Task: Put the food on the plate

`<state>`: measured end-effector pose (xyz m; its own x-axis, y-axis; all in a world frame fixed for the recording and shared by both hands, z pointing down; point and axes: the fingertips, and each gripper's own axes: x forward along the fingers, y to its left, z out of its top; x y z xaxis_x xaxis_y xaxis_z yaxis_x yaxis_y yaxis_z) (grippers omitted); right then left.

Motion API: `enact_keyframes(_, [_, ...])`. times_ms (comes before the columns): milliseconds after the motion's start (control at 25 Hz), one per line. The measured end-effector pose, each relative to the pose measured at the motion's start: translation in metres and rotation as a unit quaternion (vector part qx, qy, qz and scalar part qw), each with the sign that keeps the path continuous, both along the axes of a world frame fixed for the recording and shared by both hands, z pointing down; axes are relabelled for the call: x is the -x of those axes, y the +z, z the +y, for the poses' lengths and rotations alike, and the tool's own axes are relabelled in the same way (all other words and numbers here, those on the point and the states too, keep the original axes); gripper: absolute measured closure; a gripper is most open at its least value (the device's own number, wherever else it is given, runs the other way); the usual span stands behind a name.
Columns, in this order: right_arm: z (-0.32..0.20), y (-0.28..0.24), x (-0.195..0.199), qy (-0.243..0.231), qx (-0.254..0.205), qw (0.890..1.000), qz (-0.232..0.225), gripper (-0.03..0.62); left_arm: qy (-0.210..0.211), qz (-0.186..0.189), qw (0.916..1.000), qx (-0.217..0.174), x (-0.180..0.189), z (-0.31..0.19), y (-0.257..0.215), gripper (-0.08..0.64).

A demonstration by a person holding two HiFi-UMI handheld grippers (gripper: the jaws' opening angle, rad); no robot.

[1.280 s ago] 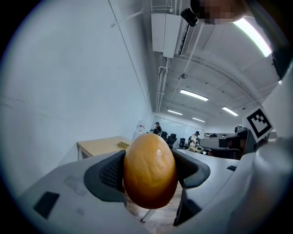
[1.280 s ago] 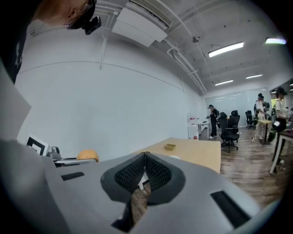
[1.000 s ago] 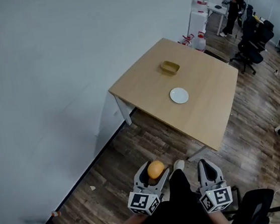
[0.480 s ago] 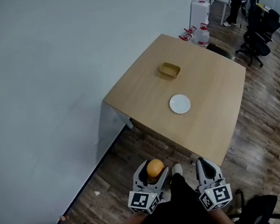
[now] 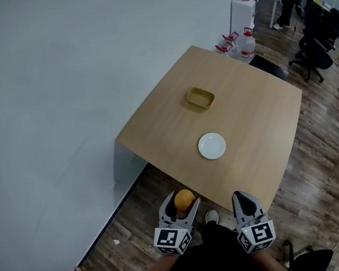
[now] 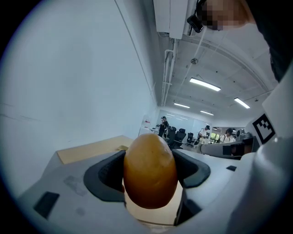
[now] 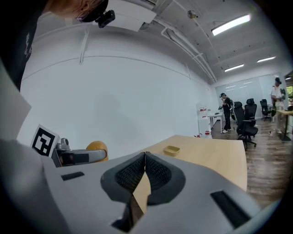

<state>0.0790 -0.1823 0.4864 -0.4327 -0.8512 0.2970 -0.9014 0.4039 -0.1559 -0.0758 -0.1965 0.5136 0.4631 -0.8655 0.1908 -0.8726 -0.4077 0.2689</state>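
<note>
Clamping orange food in the left gripper, right gripper pressed together, empty, both short of a wooden table bearing a white plate and yellow tray

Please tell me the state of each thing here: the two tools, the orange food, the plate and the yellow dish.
left tool: shut on the orange food.
right tool: shut, holding nothing.
orange food: held in the air, not yet on the plate.
plate: flat on the table, empty.
yellow dish: upright on the table, looks empty.
</note>
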Motion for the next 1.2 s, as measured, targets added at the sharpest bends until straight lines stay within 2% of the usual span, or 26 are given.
enact_keyframes(360, [-0.053, 0.017, -0.031, -0.017, 0.021, 1.0, -0.002, 0.532, -0.006, 0.003, 0.9993, 0.038, -0.039, -0.069, 0.034, 0.247])
enact_keyframes(520, [-0.066, 0.027, -0.035, -0.026, 0.031, 0.999, -0.009, 0.532, 0.008, -0.055, 0.9982, 0.021, -0.053, -0.098, 0.054, 0.247])
enact_keyframes(600, [-0.074, 0.034, -0.036, -0.032, 0.036, 0.999, -0.01, 0.532, 0.017, -0.067, 0.9974, 0.021, -0.058, -0.118, 0.065, 0.247])
enact_keyframes(800, [-0.089, 0.051, -0.031, -0.049, 0.047, 0.998, -0.004, 0.532, 0.021, -0.05, 0.9959, 0.072, -0.065, -0.154, 0.105, 0.248])
enact_keyframes(960, [-0.101, 0.068, -0.031, -0.053, 0.061, 0.997, 0.005, 0.532, 0.062, -0.059, 0.9928, 0.084, -0.085, -0.17, 0.129, 0.247])
enact_keyframes(1080, [-0.11, 0.077, -0.035, -0.053, 0.07, 0.996, 0.009, 0.532, 0.08, -0.053, 0.9909, 0.095, -0.101, -0.185, 0.141, 0.247])
enact_keyframes(1200, [-0.117, 0.085, -0.039, -0.054, 0.078, 0.995, 0.009, 0.532, 0.1, -0.077, 0.9869, 0.1, -0.114, -0.199, 0.158, 0.247])
